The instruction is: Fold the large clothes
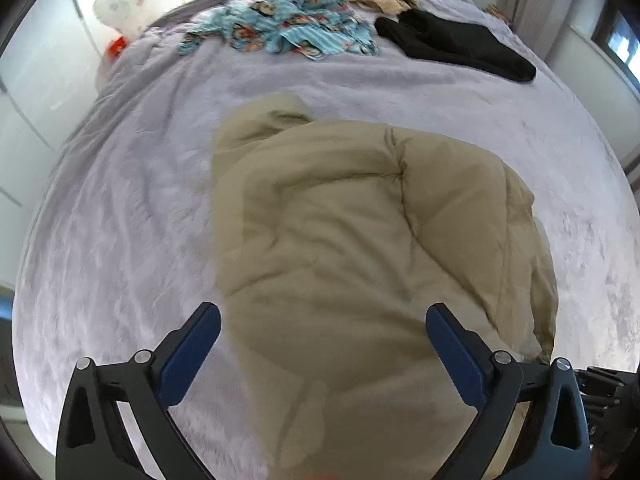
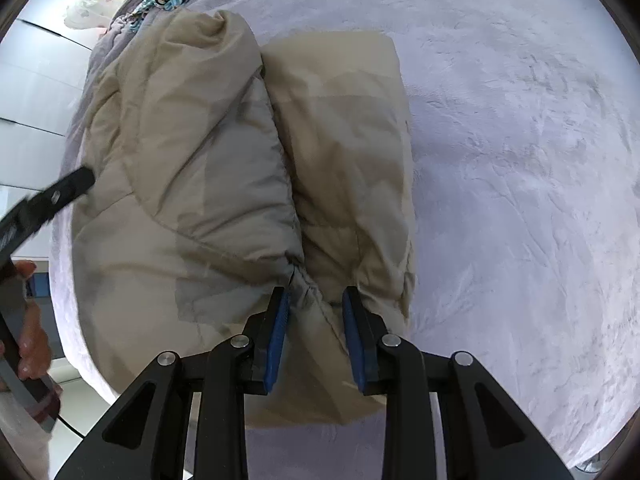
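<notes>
On the bed [image 1: 120, 208], the right hand-held gripper [image 2: 316, 300] pinches the tan puffer jacket's [image 1: 340, 240] near hem, its length running away, while the left hand-held gripper [image 1: 324, 320] hovers spread wide above.

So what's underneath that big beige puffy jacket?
The beige puffy jacket lies on a pale lilac fleece blanket covering the bed. Whatever sits directly beneath the jacket is hidden.

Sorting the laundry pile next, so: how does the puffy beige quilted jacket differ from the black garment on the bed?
The puffy beige quilted jacket is bulky and lies close in front, folded over on itself; the black garment is flat, thin and crumpled at the far end. The right hand-held gripper pinches the jacket's edge; nothing touches the black one. Both rest on the lavender plush blanket.
</notes>
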### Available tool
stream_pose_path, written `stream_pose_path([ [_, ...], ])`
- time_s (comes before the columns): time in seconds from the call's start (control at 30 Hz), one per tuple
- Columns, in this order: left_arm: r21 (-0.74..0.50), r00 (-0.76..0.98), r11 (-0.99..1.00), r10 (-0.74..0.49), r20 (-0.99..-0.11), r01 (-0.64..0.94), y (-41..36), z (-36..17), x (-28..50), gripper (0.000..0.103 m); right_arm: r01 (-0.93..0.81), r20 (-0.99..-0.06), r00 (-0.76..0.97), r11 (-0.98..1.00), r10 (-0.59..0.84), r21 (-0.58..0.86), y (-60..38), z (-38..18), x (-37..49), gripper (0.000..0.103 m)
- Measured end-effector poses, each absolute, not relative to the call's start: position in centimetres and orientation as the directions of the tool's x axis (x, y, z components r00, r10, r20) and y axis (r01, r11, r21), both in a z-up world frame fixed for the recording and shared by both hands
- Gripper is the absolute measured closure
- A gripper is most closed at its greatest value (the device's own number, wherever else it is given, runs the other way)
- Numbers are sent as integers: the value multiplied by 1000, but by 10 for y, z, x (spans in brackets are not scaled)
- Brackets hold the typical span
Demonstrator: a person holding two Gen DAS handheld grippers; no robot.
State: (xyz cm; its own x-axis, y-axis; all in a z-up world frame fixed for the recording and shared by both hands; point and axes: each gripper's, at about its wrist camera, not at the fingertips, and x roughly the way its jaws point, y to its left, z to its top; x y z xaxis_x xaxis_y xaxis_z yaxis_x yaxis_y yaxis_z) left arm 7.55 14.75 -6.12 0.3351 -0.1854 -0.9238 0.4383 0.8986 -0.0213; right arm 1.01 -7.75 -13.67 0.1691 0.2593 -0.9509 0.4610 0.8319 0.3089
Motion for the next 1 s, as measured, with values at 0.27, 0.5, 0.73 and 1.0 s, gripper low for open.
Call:
stream_pose_path([
  [0.27,-41,346,930,-177,-922,365,191,-34,44,0,464,-935,263,819,236,338,-80,-92,1,55],
  [0.5,-8,428,950,-148,-892,312,210,8,23,0,418,-923,367,865,119,278,-67,-22,7,24],
  [0.73,-6,489,960,-147,-860,279,216,57,11,0,397,-907,421,899,2,186,-54,27,12,16],
  [1.0,-20,521,969,-149,-840,246,220,92,3,0,382,-854,519,906,-46,184,-48,63,10,0],
])
